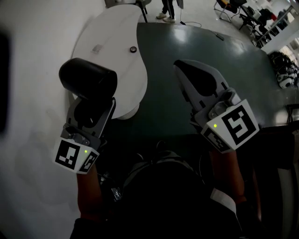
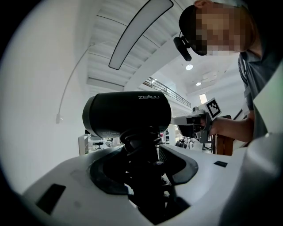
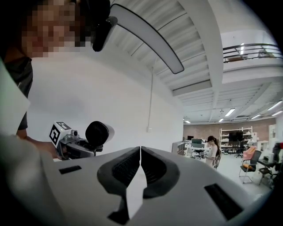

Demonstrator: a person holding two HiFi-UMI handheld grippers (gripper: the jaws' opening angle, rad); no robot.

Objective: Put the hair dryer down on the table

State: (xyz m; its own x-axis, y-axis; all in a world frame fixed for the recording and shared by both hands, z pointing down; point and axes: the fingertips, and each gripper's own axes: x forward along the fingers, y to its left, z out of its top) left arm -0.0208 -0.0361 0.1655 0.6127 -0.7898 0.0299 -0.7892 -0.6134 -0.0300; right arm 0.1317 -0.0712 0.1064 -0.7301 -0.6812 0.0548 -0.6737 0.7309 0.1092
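Note:
The black hair dryer (image 1: 88,78) stands with its barrel above my left gripper (image 1: 93,105), which is shut on its handle. In the left gripper view the barrel (image 2: 128,112) lies crosswise over the jaws and the handle runs down between the pads (image 2: 170,160). My right gripper (image 1: 183,69) is held up beside it, shut, with nothing between its jaws (image 3: 140,152). From the right gripper view the dryer (image 3: 98,132) shows at the left. Both grippers are raised above the white table (image 1: 110,42).
A small dark round thing (image 1: 133,49) and a small grey piece (image 1: 97,48) lie on the table. Dark floor (image 1: 196,42) spreads to its right. A person's legs (image 1: 167,9) and chairs (image 1: 229,7) stand far back. Another person (image 3: 213,150) stands far off.

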